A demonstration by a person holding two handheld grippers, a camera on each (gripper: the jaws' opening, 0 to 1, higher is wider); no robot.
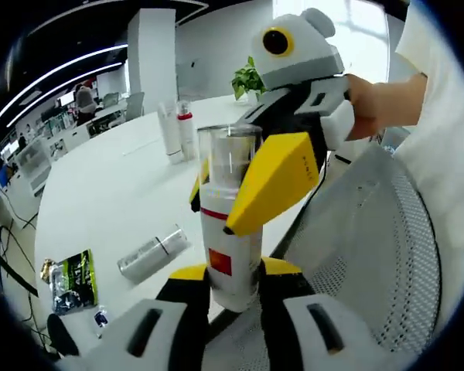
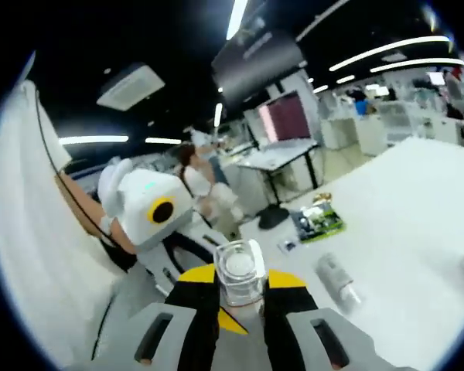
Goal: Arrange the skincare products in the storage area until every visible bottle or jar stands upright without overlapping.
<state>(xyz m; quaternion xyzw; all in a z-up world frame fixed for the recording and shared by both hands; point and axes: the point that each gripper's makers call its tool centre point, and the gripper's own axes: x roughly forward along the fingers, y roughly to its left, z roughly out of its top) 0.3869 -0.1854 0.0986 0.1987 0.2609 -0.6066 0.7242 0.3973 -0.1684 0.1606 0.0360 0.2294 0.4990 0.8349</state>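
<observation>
- Around you is an open office with bright ceiling light strips, desks in the distance, and a long white table (image 1: 116,193) running away toward 11 o'clock in the left gripper view.
- You are working right at the table's near edge; a white mesh chair (image 1: 387,255) sits just off it at 4 o'clock, and the tabletop toward 10 o'clock lies open.
- Your left gripper (image 1: 233,280) is closed on the lower body of the bottle (image 1: 230,255), which stands upright at the table edge.
- That bottle is white with a red band, a red square label and a clear cap (image 1: 229,158).
- Your right gripper (image 2: 241,287) has its jaws pressed against the clear cap from both sides.
- A silver tube (image 1: 152,253) lies on its side on the table at 8 o'clock, near a green packet (image 1: 73,280).
- Two tall white bottles (image 1: 176,131) stand upright farther back at 11 o'clock, with a potted plant (image 1: 249,79) beyond.
</observation>
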